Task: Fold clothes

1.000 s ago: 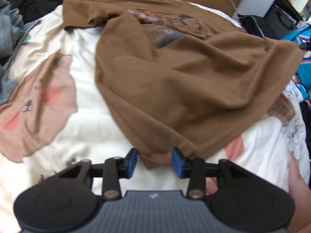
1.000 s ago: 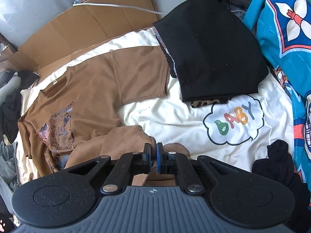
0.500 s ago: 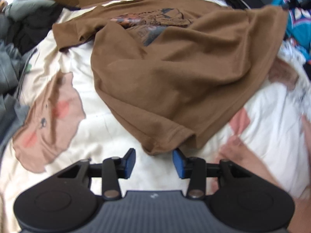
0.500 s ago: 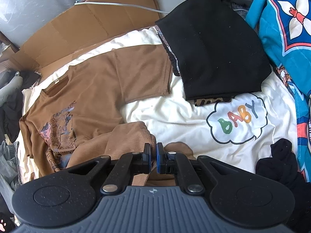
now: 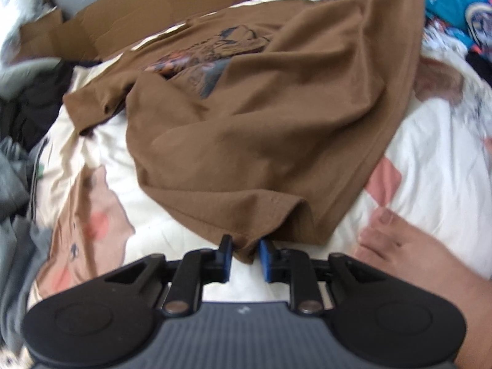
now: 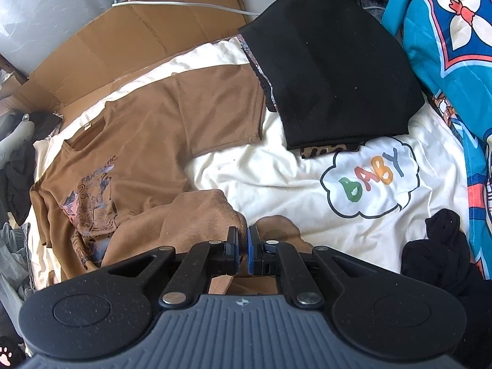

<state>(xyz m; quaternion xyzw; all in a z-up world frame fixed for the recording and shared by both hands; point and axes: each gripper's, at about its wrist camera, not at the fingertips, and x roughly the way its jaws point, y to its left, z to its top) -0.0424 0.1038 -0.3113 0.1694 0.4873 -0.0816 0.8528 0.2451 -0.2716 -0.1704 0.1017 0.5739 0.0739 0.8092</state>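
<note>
Right wrist: cream printed bedsheet (image 6: 276,172), cardboard (image 6: 147,30).

A bed (image 6: 276,172) with a cream printed sheet fills the scene, brightly lit. Flattened brown cardboard (image 6: 147,30) leans along its far side against a pale wall (image 6: 37,9). A blue patterned blanket (image 6: 446,30) lies at the right.

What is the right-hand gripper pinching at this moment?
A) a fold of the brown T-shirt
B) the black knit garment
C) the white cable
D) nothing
A: the right gripper has its blue pads nearly together on a bunched fold of the brown T-shirt.
</note>
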